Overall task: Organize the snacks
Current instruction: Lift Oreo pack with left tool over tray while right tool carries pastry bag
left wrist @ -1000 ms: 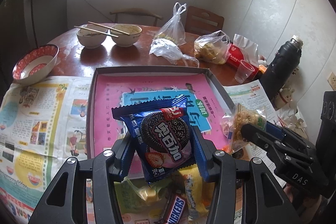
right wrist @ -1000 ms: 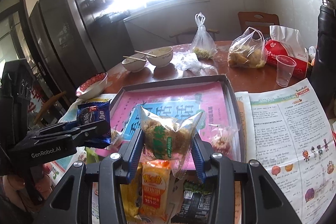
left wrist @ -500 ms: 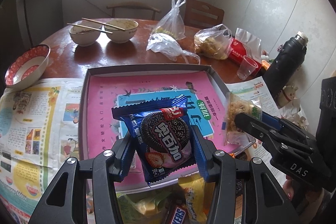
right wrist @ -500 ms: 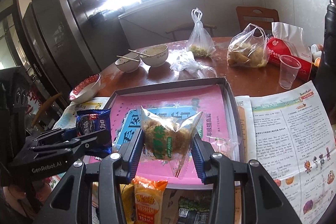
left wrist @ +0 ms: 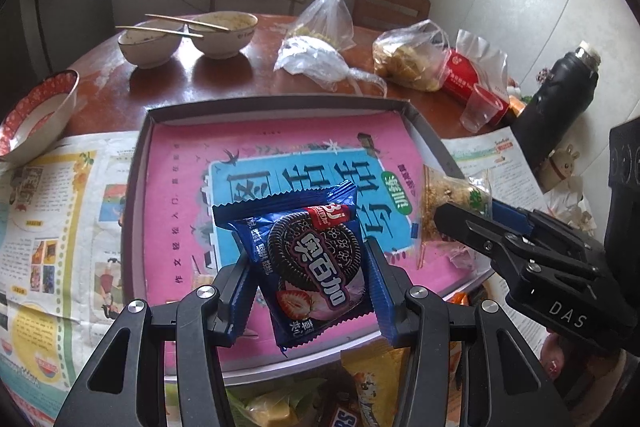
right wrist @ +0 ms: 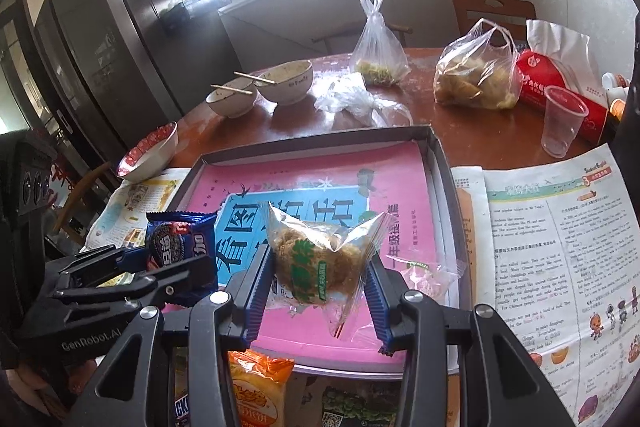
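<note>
1. Left gripper [left wrist: 308,287] clenched on blue cookie packet [left wrist: 316,267], held over pink-lined tray [left wrist: 140,163].
2. Right gripper [right wrist: 320,287] clamped on clear floss-bun packet [right wrist: 320,259], above same tray (near right wall).
3. Best lowered until each packet touches the liner, well apart from one another.
4. Fingers [left wrist: 236,291] opened only then, lifted straight clear.
5. More snacks waiting on bench [left wrist: 224,79] below tray's near edge.

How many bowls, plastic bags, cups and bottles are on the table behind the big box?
Bowls: 3
Tied plastic bags: 2
Clear plastic cups: 1
Black bottles: 1
Total: 7
</note>
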The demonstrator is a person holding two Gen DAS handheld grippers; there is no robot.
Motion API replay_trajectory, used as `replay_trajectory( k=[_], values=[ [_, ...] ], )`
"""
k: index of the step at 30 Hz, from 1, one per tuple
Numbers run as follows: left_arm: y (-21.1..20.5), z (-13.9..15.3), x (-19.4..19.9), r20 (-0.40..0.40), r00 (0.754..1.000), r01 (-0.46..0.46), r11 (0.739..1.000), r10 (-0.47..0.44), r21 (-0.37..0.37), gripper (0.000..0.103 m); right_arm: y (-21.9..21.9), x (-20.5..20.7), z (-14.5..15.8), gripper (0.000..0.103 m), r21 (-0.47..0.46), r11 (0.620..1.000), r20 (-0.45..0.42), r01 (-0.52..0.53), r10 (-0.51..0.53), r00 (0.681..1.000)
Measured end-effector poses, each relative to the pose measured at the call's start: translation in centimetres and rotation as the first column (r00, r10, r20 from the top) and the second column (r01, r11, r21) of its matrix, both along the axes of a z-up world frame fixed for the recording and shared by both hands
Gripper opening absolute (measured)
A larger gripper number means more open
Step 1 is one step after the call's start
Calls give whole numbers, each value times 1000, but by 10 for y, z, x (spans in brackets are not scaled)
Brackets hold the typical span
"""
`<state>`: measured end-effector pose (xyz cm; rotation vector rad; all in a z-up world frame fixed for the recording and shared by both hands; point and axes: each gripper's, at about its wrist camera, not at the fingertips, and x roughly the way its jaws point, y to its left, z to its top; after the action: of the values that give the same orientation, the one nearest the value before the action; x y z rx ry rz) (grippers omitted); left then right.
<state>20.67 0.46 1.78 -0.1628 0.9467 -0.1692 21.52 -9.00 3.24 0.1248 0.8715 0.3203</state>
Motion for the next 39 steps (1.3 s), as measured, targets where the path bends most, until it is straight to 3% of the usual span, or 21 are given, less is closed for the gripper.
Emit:
replay_trajectory(
  k=[21,39],
  values=[
    [-9,-27,8,-84,996,46,998,-43,43,52,11,5,-34,44,-49,998,-132,-41,34,991],
    [-12,-28,6,-88,995,43,998,-38,55,52,4,0,-31,45,-45,999,-141,-12,6,990]
  ],
)
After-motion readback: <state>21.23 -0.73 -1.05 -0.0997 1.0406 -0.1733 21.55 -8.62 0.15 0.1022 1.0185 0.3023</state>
